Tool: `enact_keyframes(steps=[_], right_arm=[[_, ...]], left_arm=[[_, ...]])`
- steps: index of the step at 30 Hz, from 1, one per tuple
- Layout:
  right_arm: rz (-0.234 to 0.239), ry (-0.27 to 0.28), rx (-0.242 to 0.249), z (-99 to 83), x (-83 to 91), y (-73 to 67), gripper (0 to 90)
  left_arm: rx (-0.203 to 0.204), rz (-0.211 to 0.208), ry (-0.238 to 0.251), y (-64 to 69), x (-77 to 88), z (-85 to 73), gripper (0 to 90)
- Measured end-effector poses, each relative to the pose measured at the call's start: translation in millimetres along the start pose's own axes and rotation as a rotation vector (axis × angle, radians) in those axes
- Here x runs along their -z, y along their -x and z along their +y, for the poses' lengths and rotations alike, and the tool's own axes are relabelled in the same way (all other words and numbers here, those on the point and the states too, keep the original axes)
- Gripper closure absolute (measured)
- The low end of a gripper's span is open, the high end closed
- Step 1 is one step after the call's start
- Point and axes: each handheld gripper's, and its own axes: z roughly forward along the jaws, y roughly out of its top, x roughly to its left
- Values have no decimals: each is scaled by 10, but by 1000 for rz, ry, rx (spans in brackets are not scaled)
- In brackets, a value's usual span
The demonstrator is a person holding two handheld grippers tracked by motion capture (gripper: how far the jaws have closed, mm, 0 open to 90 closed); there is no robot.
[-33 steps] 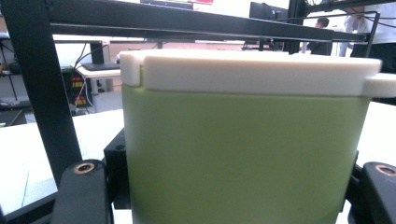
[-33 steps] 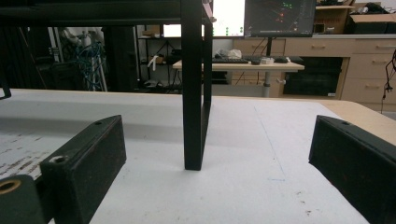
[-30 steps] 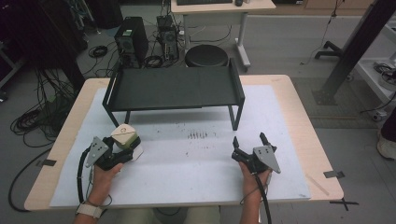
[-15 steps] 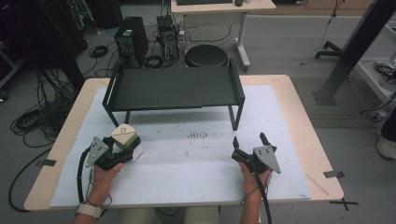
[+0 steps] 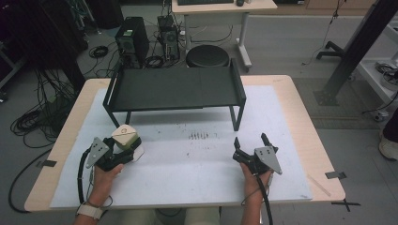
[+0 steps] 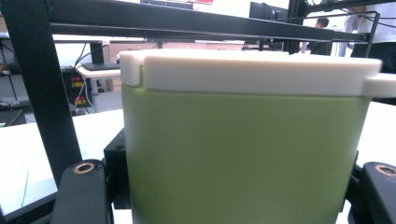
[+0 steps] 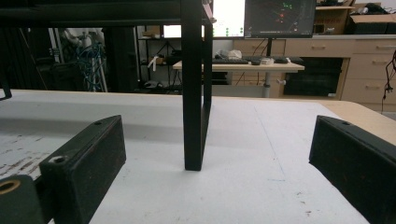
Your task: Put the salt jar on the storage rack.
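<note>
1. Two hand-held grippers sit low over the white mat [image 5: 187, 173] on the bench [image 5: 307, 122], one at each of the person's hands.
2. Left gripper [image 5: 126, 149], at 8 o'clock on the bench: its jaws are clamped on a green container [image 5: 126, 143] with a cream lid [image 5: 124, 133]. In the left gripper view the green container [image 6: 238, 158] sits between the two black jaws, upright, with the cream lid [image 6: 252, 70] seated on top.
3. Left hand [image 5: 105, 173]: wrapped around the gripper body, with a watch band [image 5: 89, 211] on the wrist.
4. Right gripper [image 5: 251, 145], at 4 o'clock on the bench: jaws spread wide apart with nothing between them. In the right gripper view the right gripper [image 7: 219, 163] points at one leg of the rack.
5. Black rack [image 5: 178, 89]: a low shelf on legs at 12 o'clock on the bench, beyond both grippers. Its near right leg [image 7: 192, 93] stands on the mat, apart from the jaws.
6. Dark scuff marks [image 5: 199, 136] lie on the mat between the two grippers.
7. Beyond the bench at 12 o'clock: a round black stool [image 5: 207, 57] and a computer tower [image 5: 132, 41] on the floor.
</note>
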Motion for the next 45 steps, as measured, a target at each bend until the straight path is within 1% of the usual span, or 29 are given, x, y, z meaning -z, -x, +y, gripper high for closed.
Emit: enact_keyframes(steps=[45], right_arm=[[0,4,0,-1,3,0,35]], left_arm=[[-1,2,0,1,0,0,291]])
